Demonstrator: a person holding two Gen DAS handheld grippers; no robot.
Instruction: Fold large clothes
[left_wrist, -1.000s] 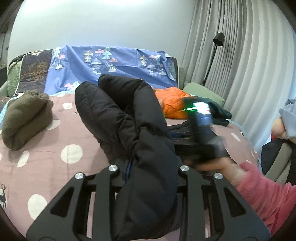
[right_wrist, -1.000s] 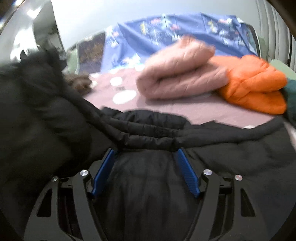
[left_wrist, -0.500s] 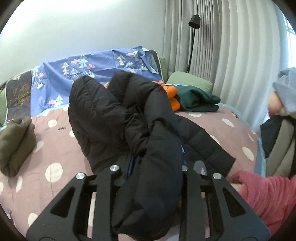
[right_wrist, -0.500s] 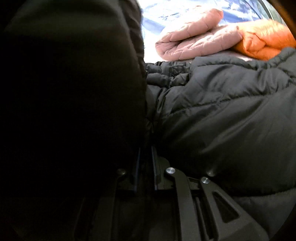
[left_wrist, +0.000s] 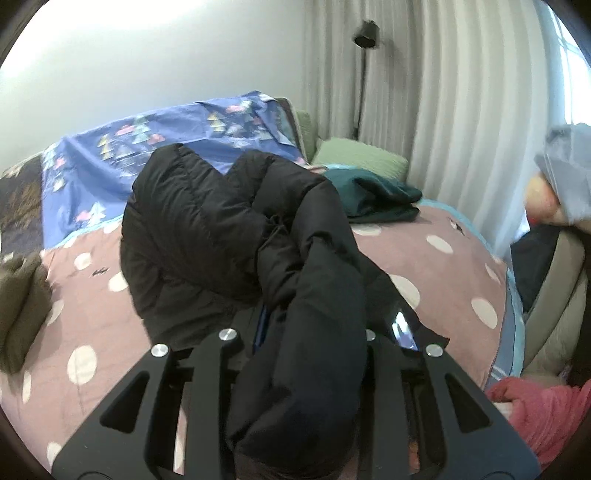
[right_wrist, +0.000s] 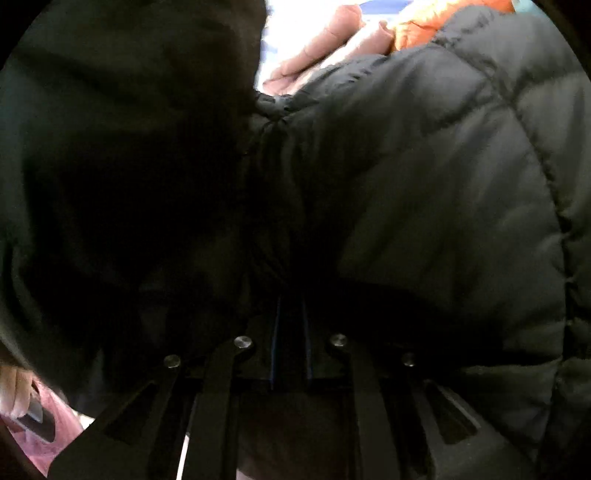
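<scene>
The right gripper (right_wrist: 290, 354) jaws have just been closing on the black jacket (left_wrist: 229, 229), lower centre; left gripper (left_wrist: 314, 332) grips its sleeve, ready to fold.

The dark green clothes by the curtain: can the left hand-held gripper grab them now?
Probably not. The left hand-held gripper is shut on the black puffer jacket, whose bulk lies between it and the dark green clothes.

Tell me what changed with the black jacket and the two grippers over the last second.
The right gripper has just been closing: its jaws, open around a fold a second ago, now pinch the black jacket. The left gripper swung right, its view shifting towards the curtains, still clamped on the jacket. The dotted bedspread stayed put.
</scene>
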